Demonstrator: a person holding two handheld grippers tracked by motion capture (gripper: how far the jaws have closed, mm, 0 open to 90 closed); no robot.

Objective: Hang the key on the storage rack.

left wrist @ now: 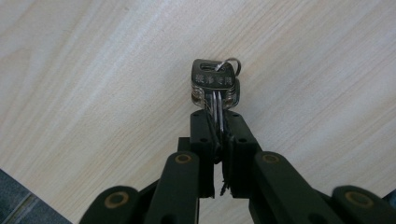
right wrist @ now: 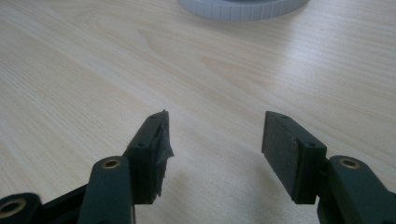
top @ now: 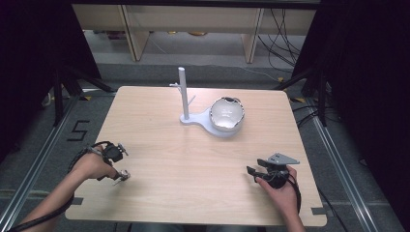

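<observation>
left gripper (left wrist: 215, 135) pinches keys (left wrist: 214, 85) just above table (top: 159, 145), right gripper (right wrist: 215, 149) spread & empty; looks like carry step, next prob needs ring lined up w/ stand (top: 184, 94) peg.

The blades of the keys (left wrist: 214, 88) are hidden between the closed jaws of the left gripper (left wrist: 217, 135), so their cut and number cannot be told; the stamped characters on the top key's head are too small to read. In the high view the keys are a small bright speck at the left gripper's tip. The white stand's base (right wrist: 243, 7) is cut off by the top edge of the right gripper view, leaving just a ribbed rim. The inside of the bowl (top: 226, 114) is too small to make out. Both forearms run off the bottom edge of the high view
</observation>
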